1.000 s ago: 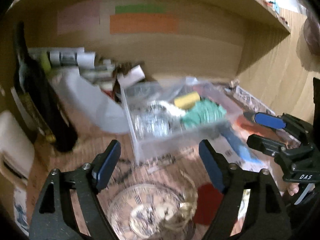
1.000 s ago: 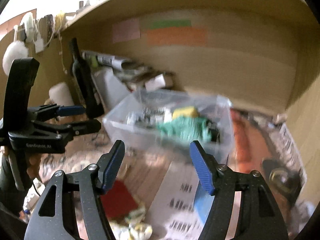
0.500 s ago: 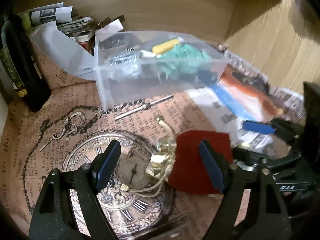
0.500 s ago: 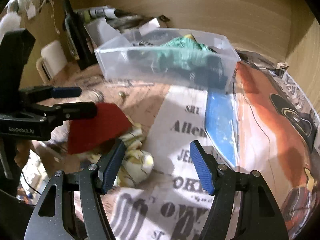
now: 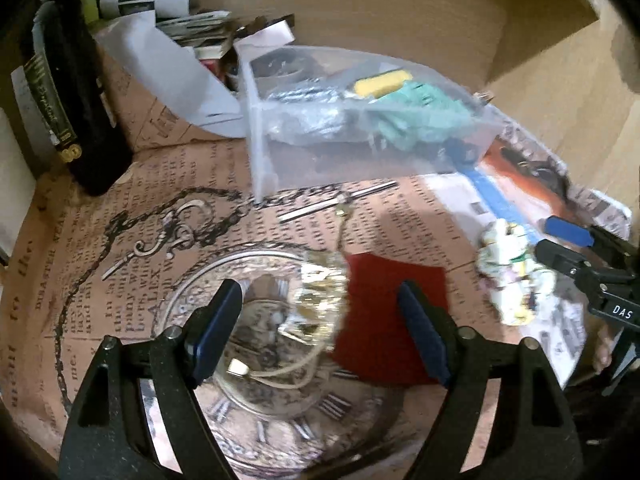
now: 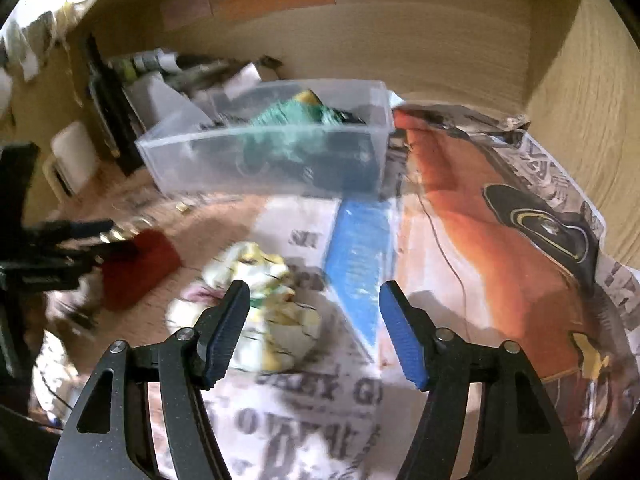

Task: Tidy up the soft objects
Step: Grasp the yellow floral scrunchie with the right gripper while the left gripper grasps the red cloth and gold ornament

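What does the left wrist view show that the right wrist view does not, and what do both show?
Only the left wrist view shows the printed pocket watch and the gold chain between the open left gripper. Only the right wrist view shows the orange car print. Both share the clear bin, red felt square and crumpled floral cloth.

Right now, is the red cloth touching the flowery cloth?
Apart. The left wrist view shows bare printed paper between the red cloth and the flowery cloth.
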